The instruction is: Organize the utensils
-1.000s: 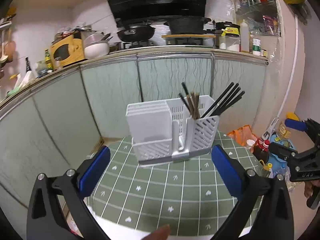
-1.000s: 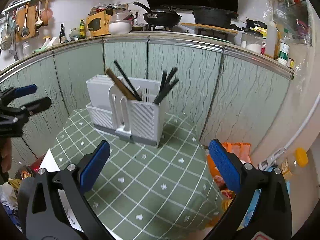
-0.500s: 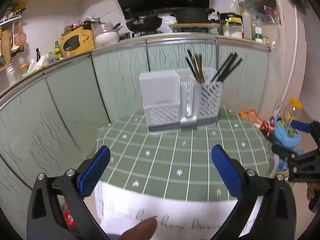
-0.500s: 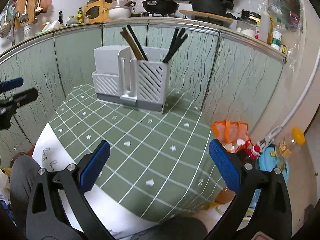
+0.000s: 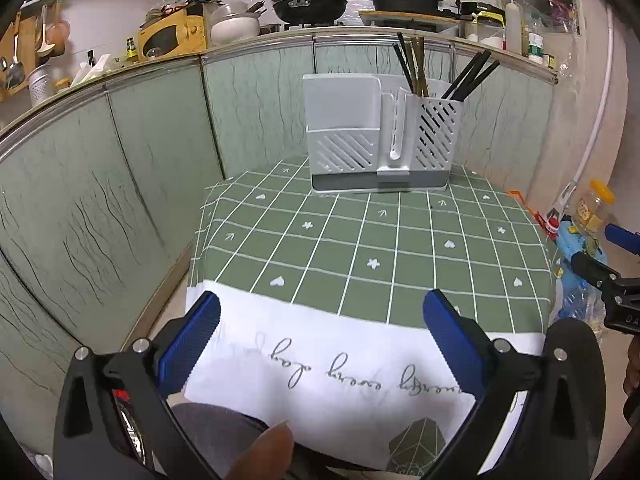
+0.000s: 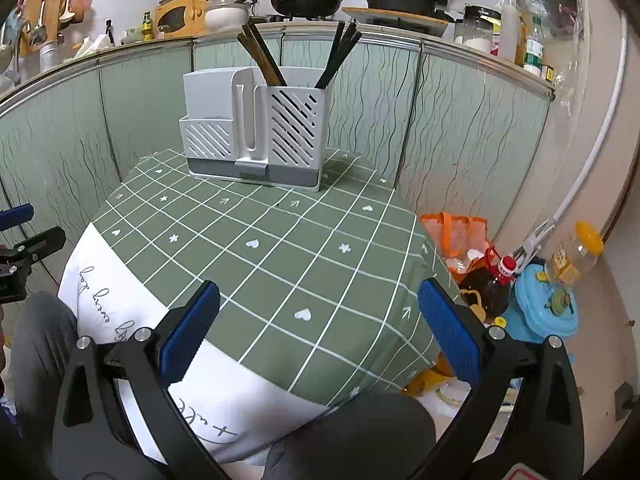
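Observation:
A white slotted utensil holder point(image 5: 380, 140) stands at the far edge of a small table with a green checked cloth point(image 5: 360, 240); it also shows in the right wrist view point(image 6: 256, 132). Brown chopsticks point(image 5: 418, 64) and black chopsticks point(image 5: 472, 78) stand upright in its compartments. My left gripper point(image 5: 320, 344) is open and empty, held above the table's near edge, well short of the holder. My right gripper point(image 6: 320, 332) is open and empty above the near right part of the table. Each gripper shows at the other view's edge.
Green cabinet doors point(image 5: 120, 168) wrap behind and left of the table. To the right on the floor are an orange bag point(image 6: 460, 232), bottles point(image 6: 576, 252) and a blue lid point(image 6: 548, 312). My knees show below the table's near edge.
Both grippers have pulled back from the holder toward the table's near edge. The holder looks smaller and farther away. Both stay open and empty.

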`<action>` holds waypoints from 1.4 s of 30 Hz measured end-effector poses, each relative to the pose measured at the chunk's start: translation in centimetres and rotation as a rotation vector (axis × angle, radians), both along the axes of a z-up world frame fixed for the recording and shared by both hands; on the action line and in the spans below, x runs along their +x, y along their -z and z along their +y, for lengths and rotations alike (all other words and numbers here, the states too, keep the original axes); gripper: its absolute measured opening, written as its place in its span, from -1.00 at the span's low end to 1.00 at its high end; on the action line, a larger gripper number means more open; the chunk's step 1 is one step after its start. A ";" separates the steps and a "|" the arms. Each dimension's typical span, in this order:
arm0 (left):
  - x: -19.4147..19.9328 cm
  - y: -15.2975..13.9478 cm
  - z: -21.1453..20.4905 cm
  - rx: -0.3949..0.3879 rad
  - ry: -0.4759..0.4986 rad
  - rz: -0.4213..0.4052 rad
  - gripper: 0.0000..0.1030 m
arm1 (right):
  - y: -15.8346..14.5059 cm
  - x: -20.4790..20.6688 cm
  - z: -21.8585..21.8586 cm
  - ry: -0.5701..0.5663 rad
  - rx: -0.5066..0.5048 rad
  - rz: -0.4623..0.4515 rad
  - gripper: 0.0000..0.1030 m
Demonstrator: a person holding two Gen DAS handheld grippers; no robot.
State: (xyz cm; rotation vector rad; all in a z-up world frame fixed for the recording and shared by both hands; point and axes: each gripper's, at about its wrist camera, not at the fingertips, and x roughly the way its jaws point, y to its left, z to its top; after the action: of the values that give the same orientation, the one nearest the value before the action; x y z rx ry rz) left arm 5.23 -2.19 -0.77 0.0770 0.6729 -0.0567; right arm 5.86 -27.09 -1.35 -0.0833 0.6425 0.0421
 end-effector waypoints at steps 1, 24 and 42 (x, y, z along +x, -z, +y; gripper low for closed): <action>-0.2 0.1 0.0 -0.003 -0.008 -0.002 0.93 | 0.1 -0.1 0.0 0.001 0.001 0.001 0.85; -0.7 0.3 -0.4 0.016 -0.013 0.009 0.93 | 0.4 0.0 0.1 -0.001 0.010 0.004 0.85; -0.8 -0.1 -0.7 0.017 -0.008 0.005 0.93 | 0.5 -0.2 0.1 -0.001 0.013 -0.002 0.85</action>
State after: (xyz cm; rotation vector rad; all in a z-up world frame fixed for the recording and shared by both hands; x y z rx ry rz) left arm 4.46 -2.92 -0.71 0.0903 0.6790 -0.0433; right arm 5.65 -26.96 -1.80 -0.0714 0.6402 0.0466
